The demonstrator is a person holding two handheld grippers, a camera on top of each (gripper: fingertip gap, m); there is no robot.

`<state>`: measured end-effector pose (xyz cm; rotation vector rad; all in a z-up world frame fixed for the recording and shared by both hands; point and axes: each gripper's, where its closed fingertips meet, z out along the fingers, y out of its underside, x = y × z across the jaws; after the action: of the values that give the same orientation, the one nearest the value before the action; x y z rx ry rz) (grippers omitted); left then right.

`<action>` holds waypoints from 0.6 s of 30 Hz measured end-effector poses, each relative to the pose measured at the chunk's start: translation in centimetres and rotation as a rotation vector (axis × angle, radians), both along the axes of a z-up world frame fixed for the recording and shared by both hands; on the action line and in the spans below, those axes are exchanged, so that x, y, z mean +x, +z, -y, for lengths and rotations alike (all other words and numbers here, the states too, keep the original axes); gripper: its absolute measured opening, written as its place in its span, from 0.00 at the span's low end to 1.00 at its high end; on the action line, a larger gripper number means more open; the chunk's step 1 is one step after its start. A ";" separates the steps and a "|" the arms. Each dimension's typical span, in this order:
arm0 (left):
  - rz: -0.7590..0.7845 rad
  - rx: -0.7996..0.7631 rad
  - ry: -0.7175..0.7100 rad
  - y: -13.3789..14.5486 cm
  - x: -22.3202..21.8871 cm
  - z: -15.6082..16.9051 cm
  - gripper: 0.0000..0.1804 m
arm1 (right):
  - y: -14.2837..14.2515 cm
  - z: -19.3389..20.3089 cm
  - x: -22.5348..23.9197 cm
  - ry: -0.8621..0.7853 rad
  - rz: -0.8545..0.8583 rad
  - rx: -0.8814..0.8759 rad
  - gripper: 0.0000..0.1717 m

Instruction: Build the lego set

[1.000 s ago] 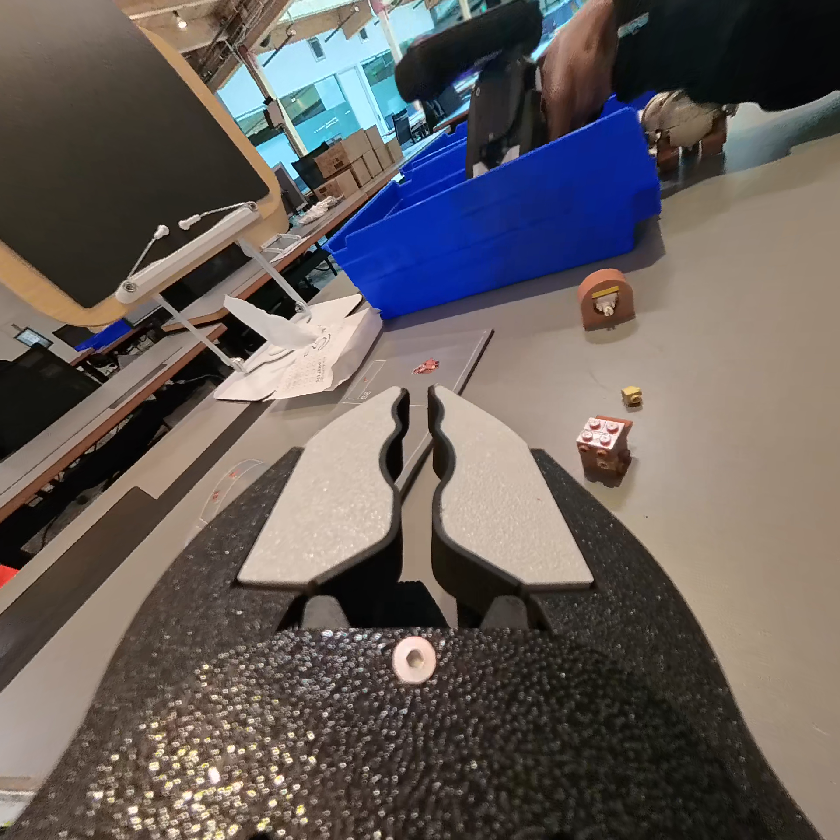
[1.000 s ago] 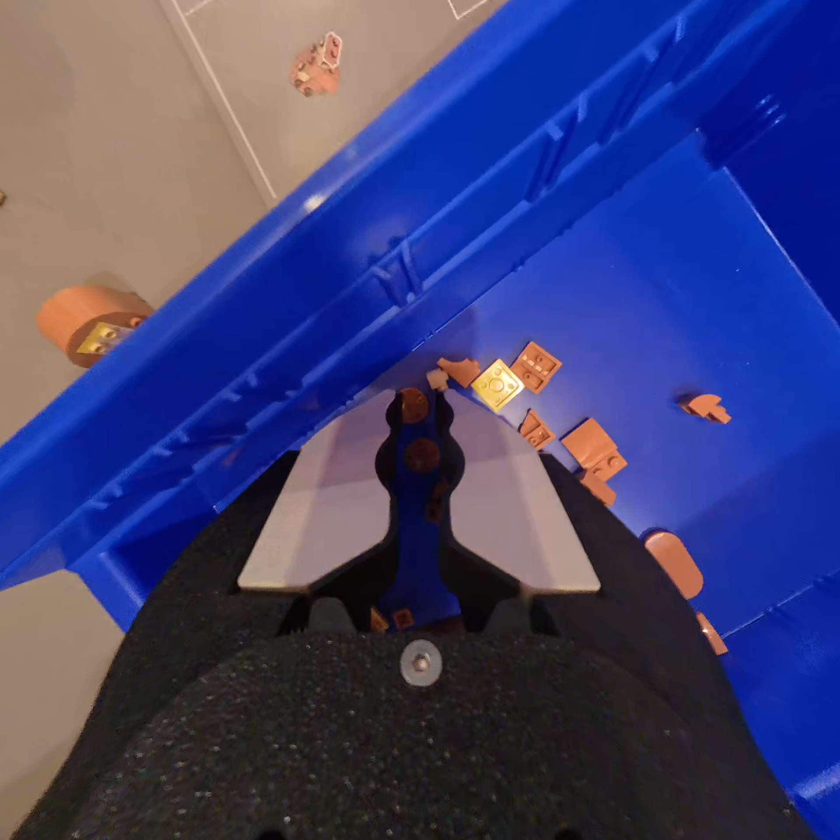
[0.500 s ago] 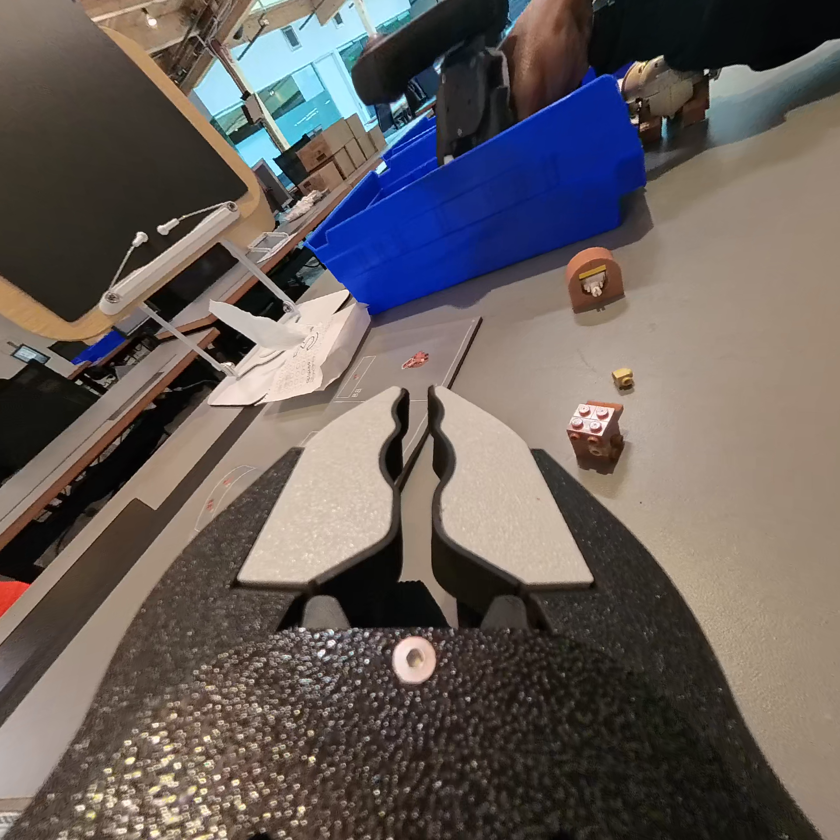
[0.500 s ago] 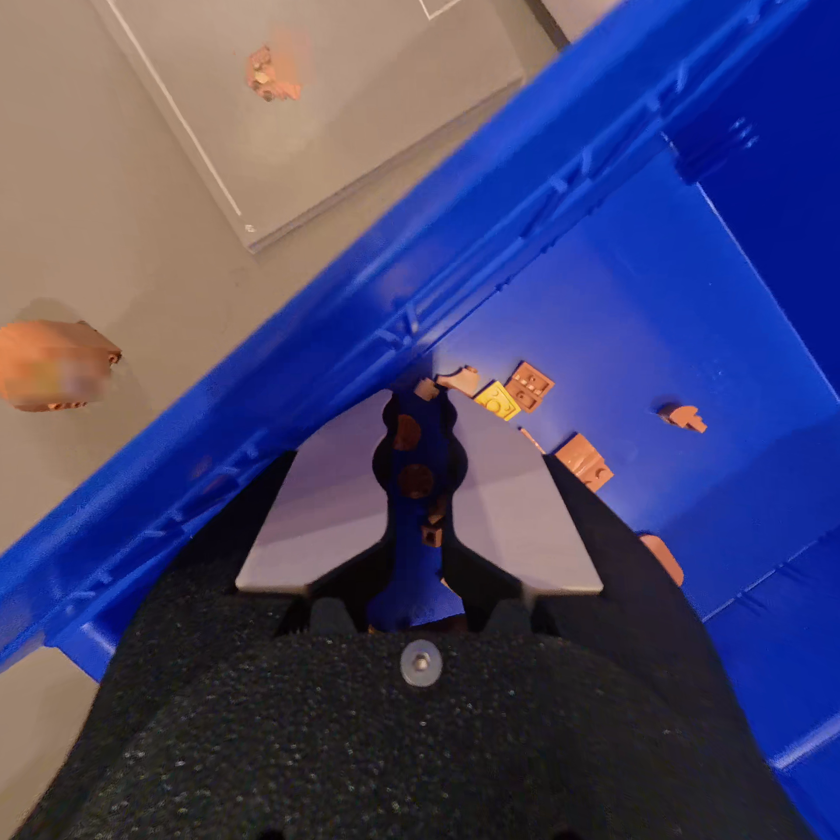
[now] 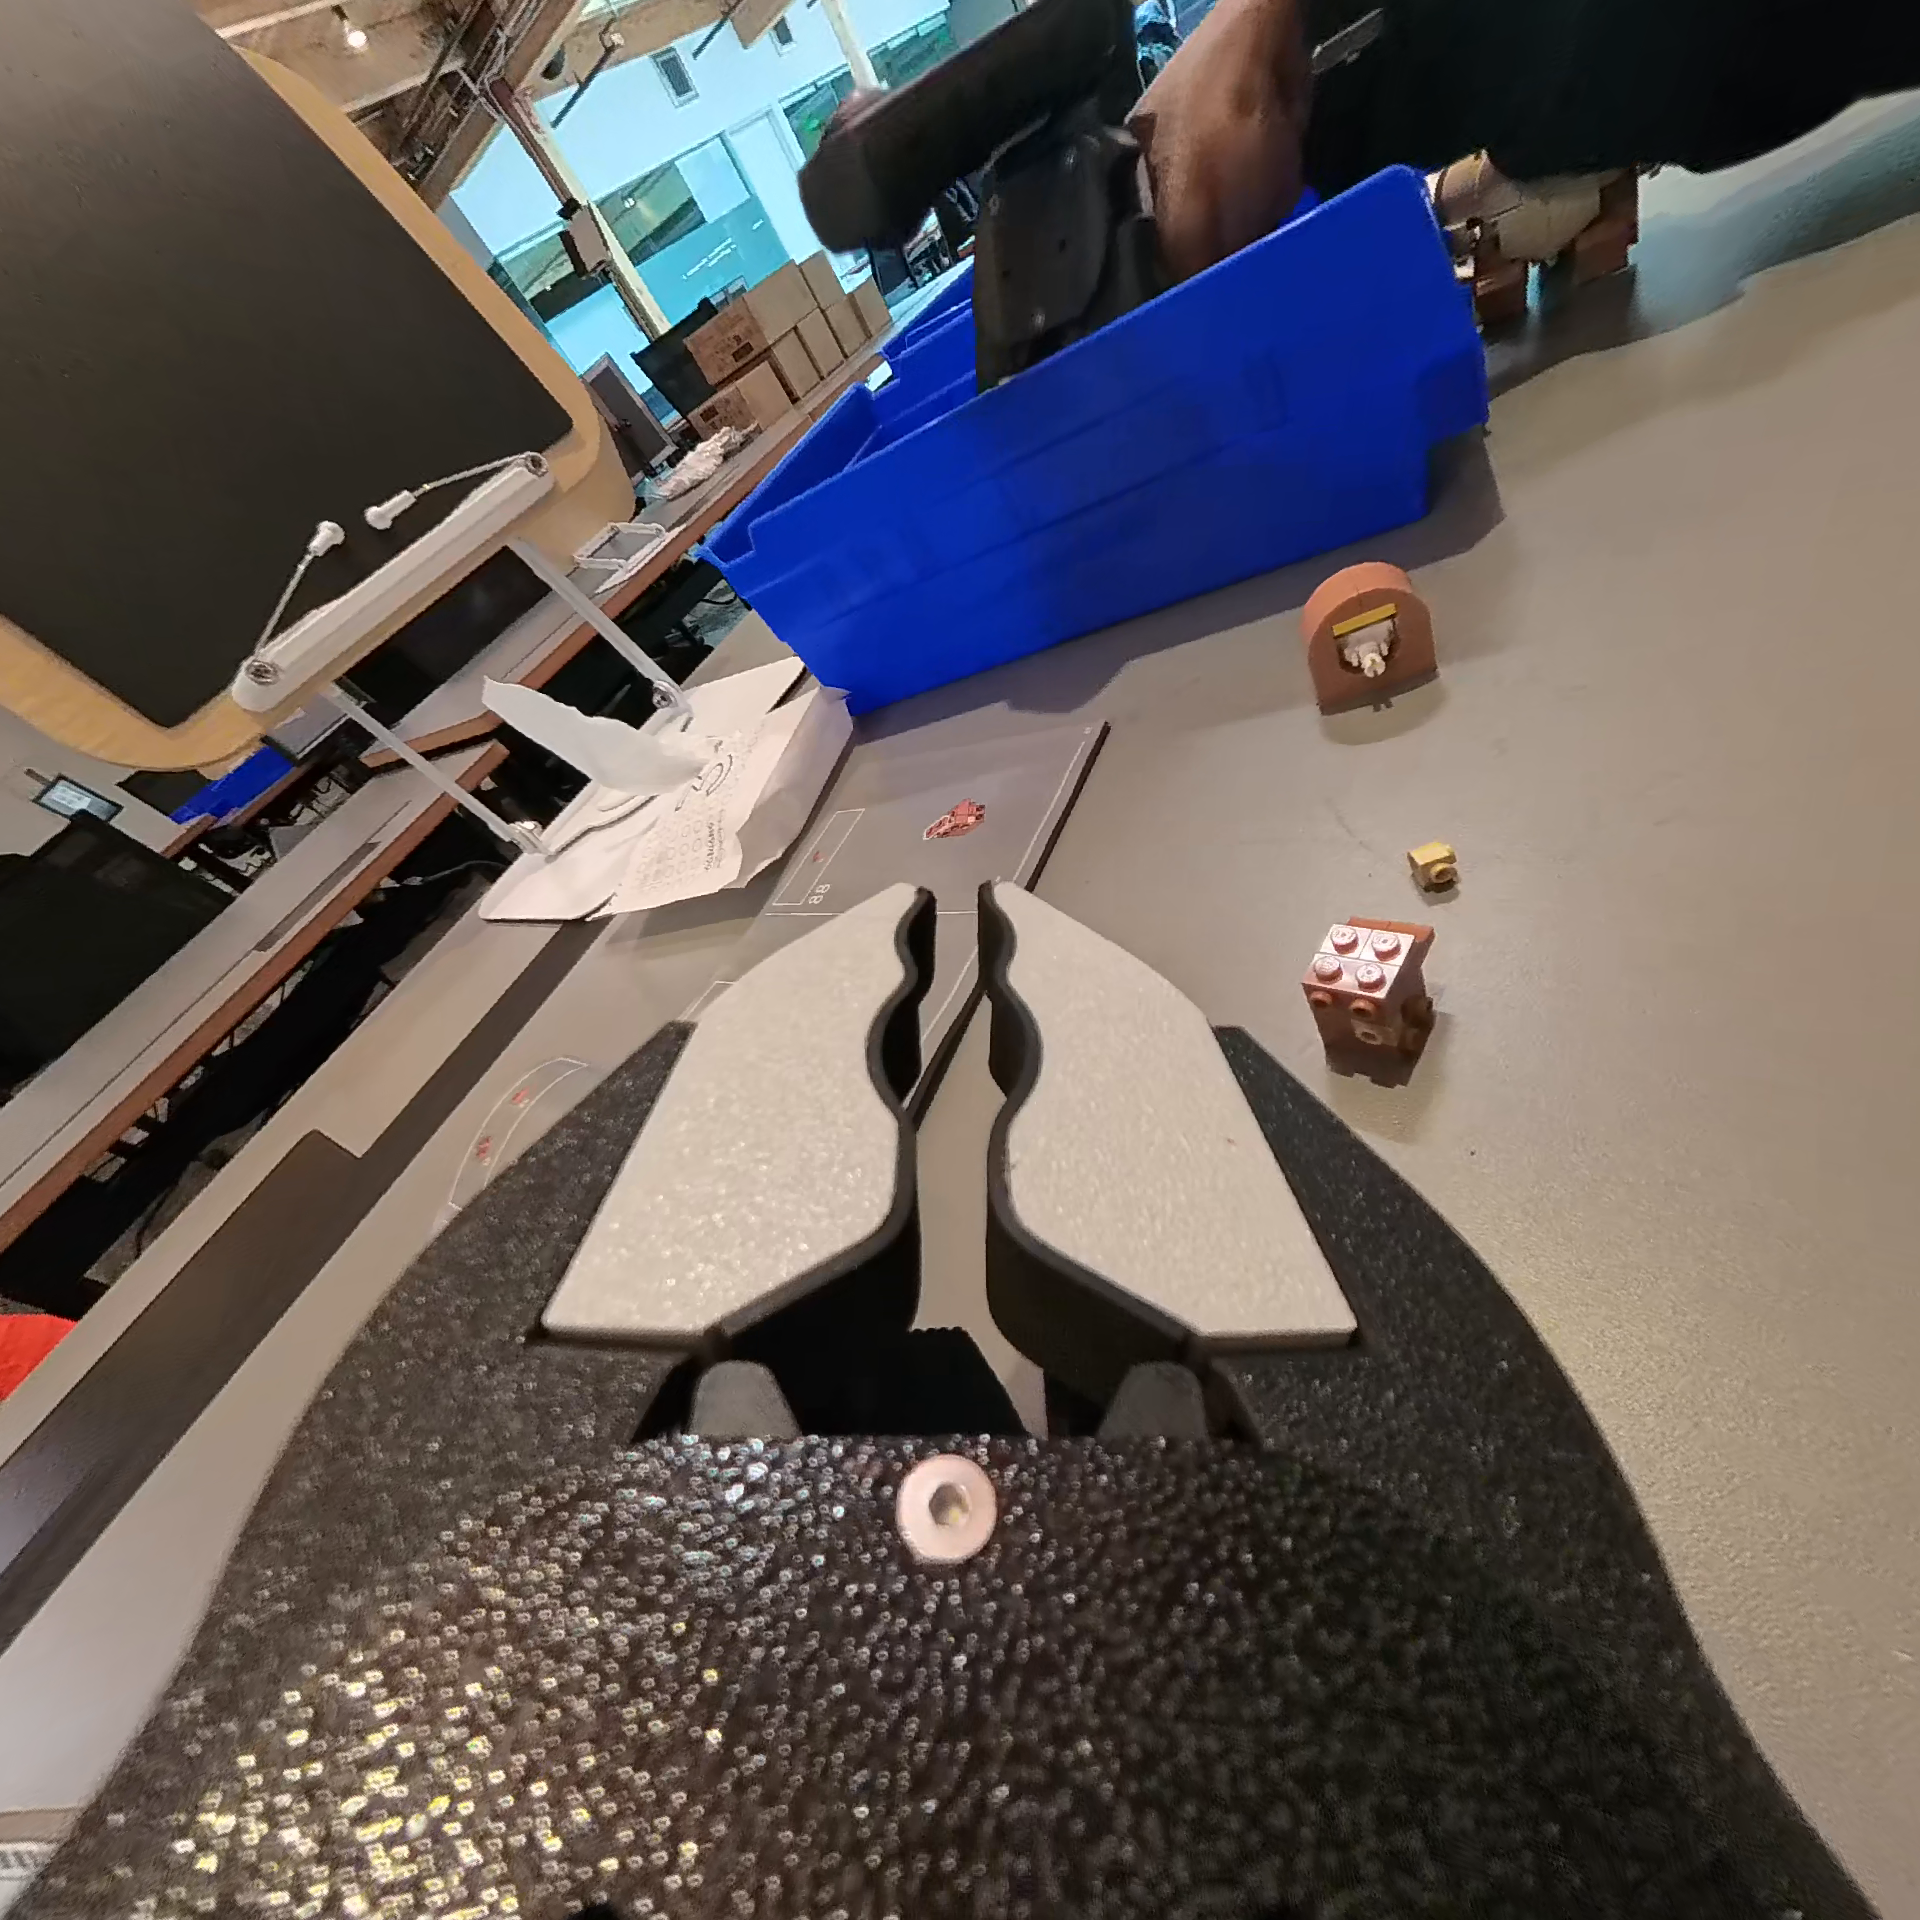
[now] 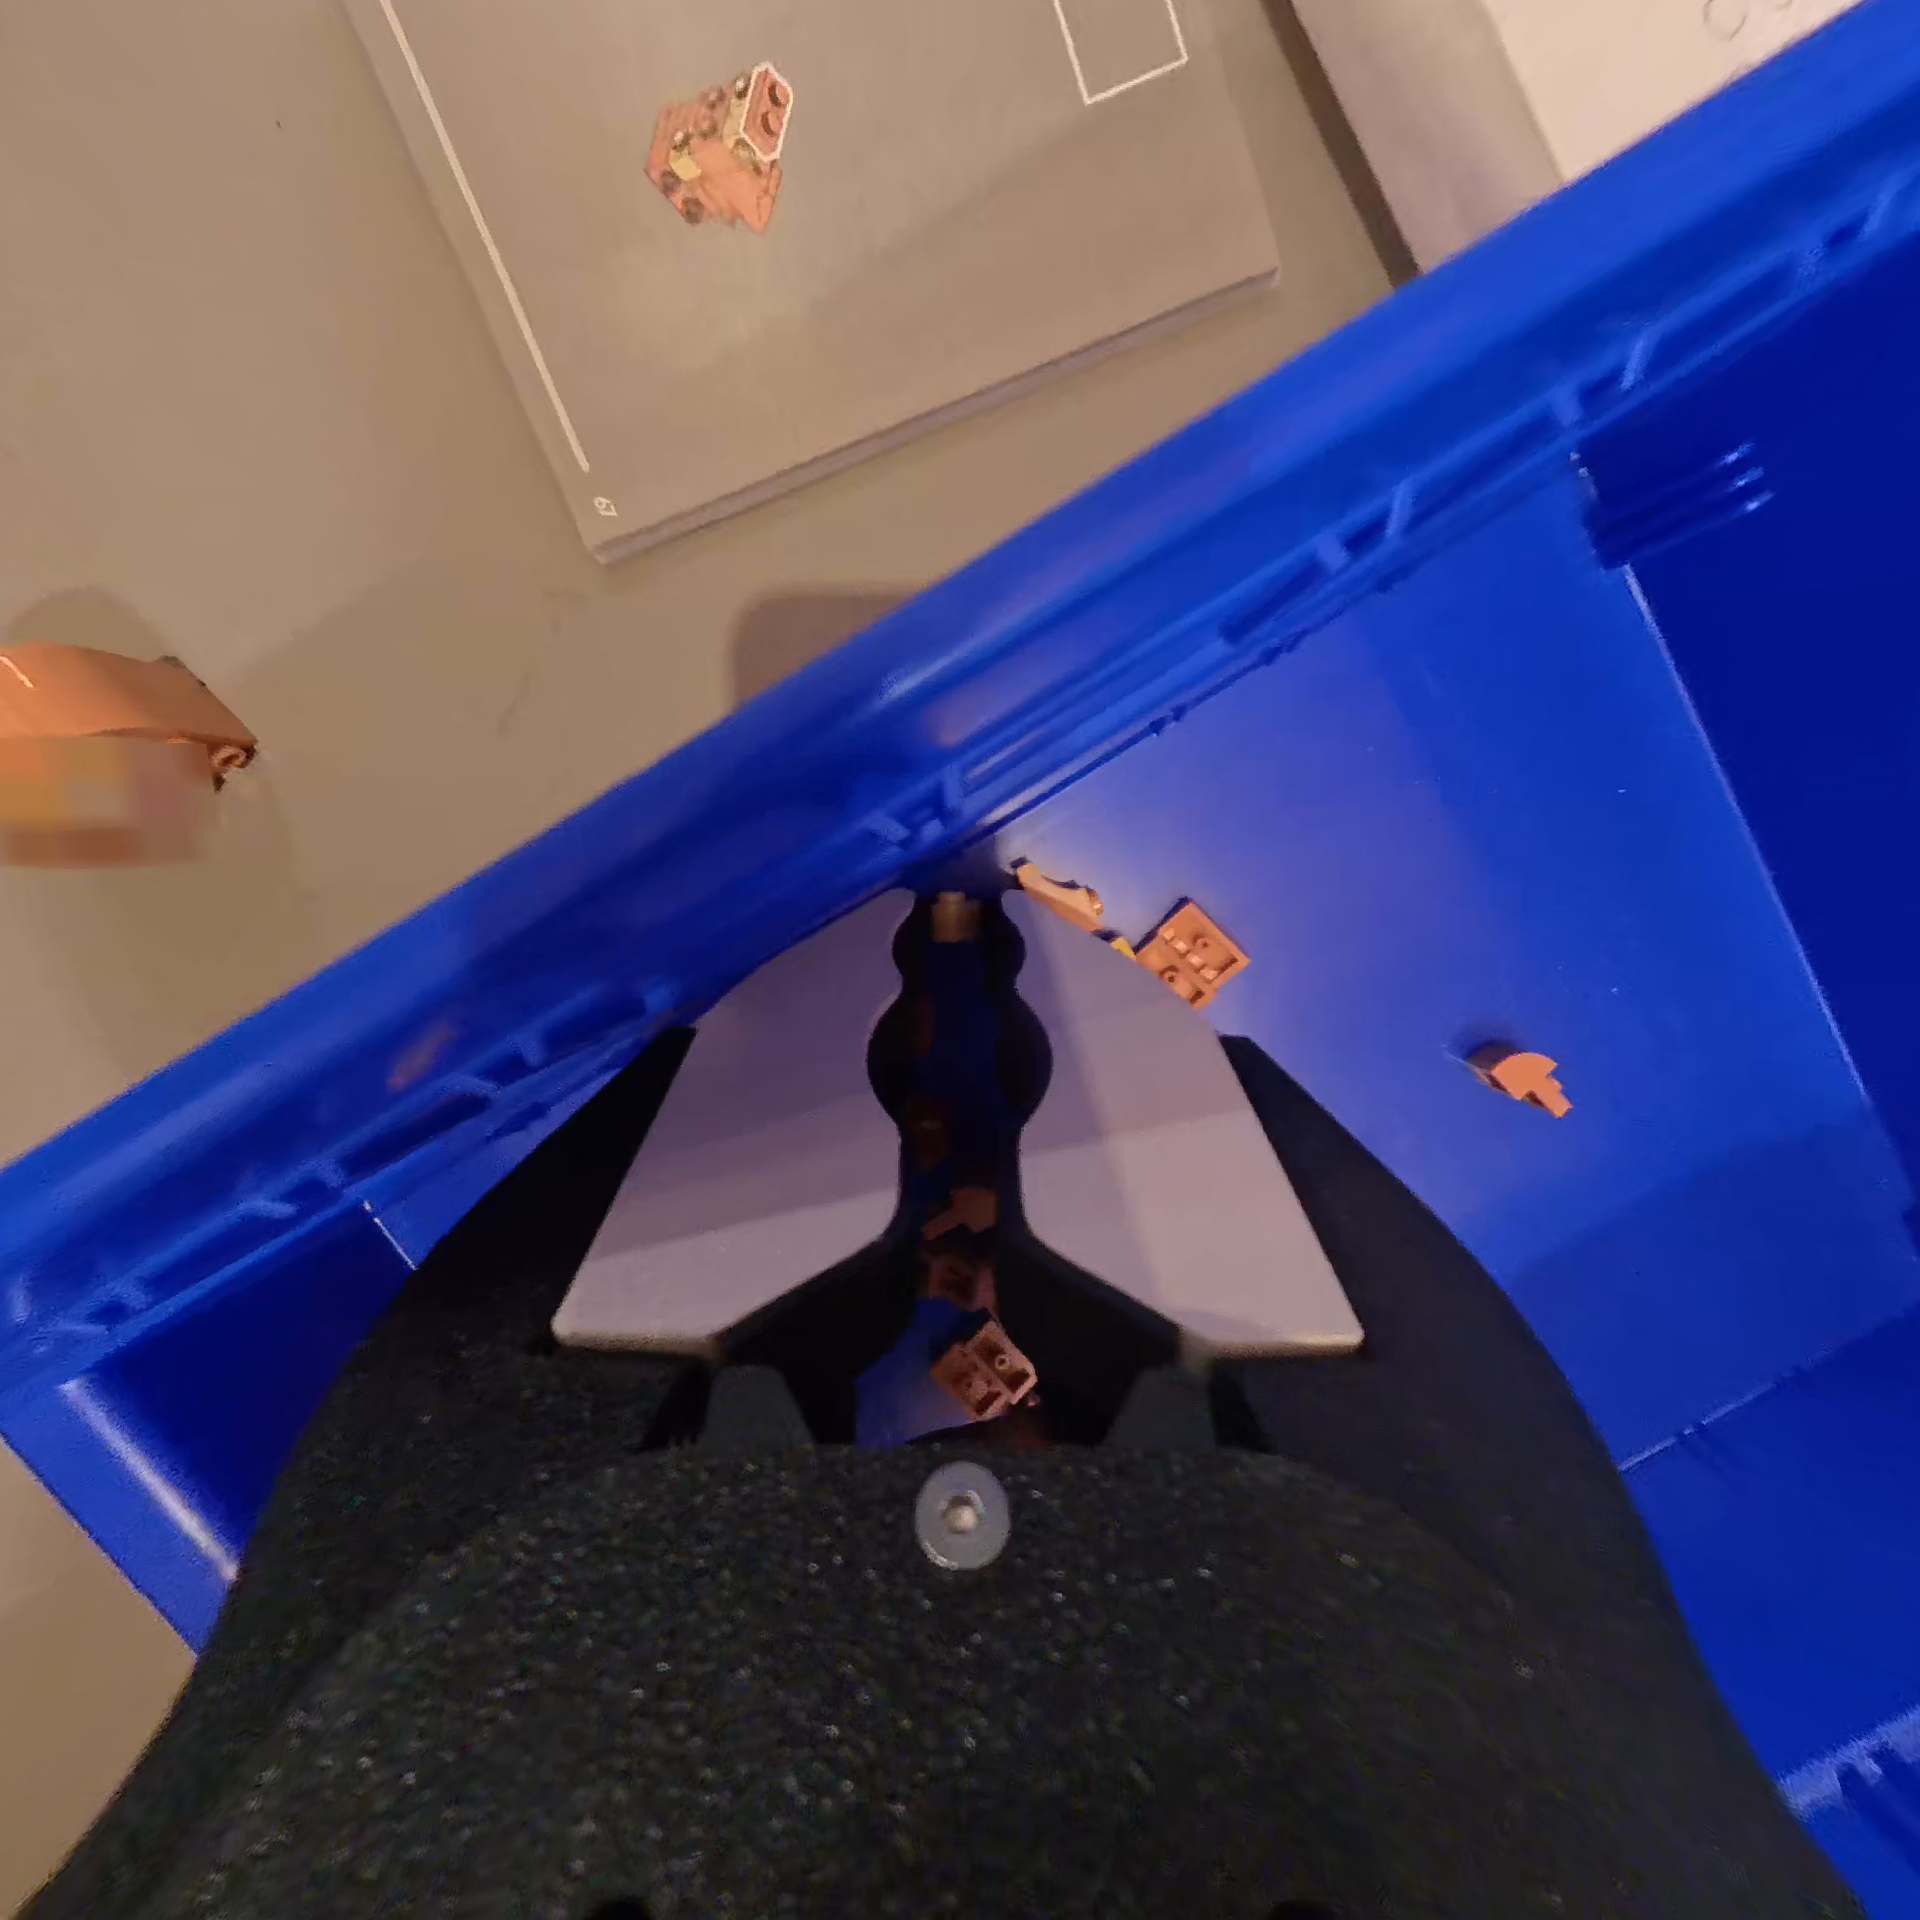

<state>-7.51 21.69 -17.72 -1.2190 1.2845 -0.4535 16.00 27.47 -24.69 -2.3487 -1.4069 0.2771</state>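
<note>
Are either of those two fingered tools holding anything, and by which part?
Left gripper: nothing. Right gripper: a small tan piece, pinched at the fingertips.

Open office hall: big windows [image 5: 665,208] far back, stacked cardboard boxes [image 5: 769,332], long wood-edged desks [image 5: 260,935] at left, ceiling spotlight [image 5: 353,36], grey tabletop [image 5: 1662,1039] near.

Clutter on and beyond my grey tabletop [image 5: 1662,1143]

I see a torn white paper bag [image 5: 675,831] by a grey printed sheet [image 5: 935,790], a tilted dark board with a wooden rim [image 5: 208,364] on a white stand, stacked cardboard boxes [image 5: 769,332] before tall windows, and long desks [image 5: 260,935] at left.
</note>
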 end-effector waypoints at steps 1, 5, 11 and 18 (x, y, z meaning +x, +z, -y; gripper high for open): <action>0.000 -0.001 0.000 0.0 0.0 0.0 0.04 | 0.3 0.0 0.1 -0.005 -0.011 0.011 0.06; 0.006 -0.003 0.002 0.1 0.0 -0.1 0.04 | 3.1 0.1 0.7 -0.037 -0.085 0.068 0.06; 0.009 -0.010 0.005 0.1 -0.1 -0.1 0.04 | 9.4 3.3 0.5 -0.043 -0.295 0.179 0.06; 0.044 -0.071 -0.017 0.5 -0.1 0.3 0.04 | 14.9 11.6 -5.8 0.079 -0.568 0.198 0.06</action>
<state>-7.64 21.42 -17.24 -1.2510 1.2515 -0.5393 10.19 15.82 -9.80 -1.8521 -1.1794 0.7251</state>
